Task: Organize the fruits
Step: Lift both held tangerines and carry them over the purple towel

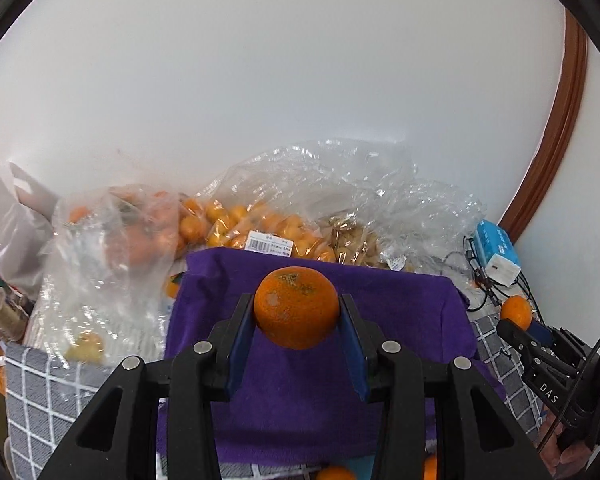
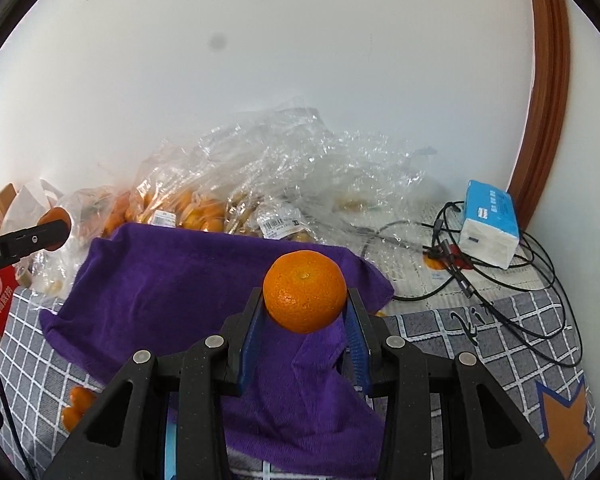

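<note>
Two grippers each carry one fruit above a purple terry towel that drapes over a raised box-like shape on the surface. That surface wears a grey cloth with a white grid pattern. A plain white wall rises on the far side, with a brown wooden door frame at the right.

Crumpled clear plastic bags are heaped along the far edge against the wall; one holds many small orange fruits, with white barcode labels showing. To the far right lies a blue and white tissue pack among tangled black cables.

The left gripper has its blue-padded jaws closed on a round orange mandarin with a scuffed, speckled skin, held over the middle of the towel. The right gripper has its jaws clamped on a smooth round orange mandarin, held over the towel's right part. In the left wrist view the right gripper shows at the right edge with its fruit.

A few more small orange fruits lie on the grid cloth at the near left of the towel.
</note>
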Available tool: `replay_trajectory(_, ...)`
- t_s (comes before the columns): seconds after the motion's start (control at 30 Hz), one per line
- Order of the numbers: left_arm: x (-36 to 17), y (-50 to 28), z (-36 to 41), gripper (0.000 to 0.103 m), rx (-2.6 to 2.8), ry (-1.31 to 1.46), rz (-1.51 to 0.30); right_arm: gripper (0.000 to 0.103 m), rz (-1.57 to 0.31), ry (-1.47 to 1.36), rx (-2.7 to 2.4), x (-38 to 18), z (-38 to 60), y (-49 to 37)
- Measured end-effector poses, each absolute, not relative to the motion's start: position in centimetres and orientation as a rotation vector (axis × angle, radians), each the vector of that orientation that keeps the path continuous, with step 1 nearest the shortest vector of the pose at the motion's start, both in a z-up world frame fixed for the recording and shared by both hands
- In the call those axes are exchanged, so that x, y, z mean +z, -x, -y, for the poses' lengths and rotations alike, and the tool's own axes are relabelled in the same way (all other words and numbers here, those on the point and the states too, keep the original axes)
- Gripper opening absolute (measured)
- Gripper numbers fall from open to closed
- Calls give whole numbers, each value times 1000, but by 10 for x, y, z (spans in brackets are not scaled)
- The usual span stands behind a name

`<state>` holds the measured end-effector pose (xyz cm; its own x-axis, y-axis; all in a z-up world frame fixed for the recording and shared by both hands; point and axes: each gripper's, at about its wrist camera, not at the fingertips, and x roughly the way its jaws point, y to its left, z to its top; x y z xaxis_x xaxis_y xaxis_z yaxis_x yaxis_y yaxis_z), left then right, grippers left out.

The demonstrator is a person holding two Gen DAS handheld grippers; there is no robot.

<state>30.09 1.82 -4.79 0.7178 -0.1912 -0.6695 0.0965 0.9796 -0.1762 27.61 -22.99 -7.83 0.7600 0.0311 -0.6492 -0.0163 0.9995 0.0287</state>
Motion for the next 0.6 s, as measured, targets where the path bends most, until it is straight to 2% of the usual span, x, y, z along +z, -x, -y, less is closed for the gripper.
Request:
replay_trajectory(0.33, -106, -334, -21, 39, -139, 129, -864, 39, -793, -40, 22, -120, 230, -311)
replay_trajectory(0.6, -126, -345, -21, 39, -119, 116, -913, 39, -843, -48, 14, -140, 229, -327)
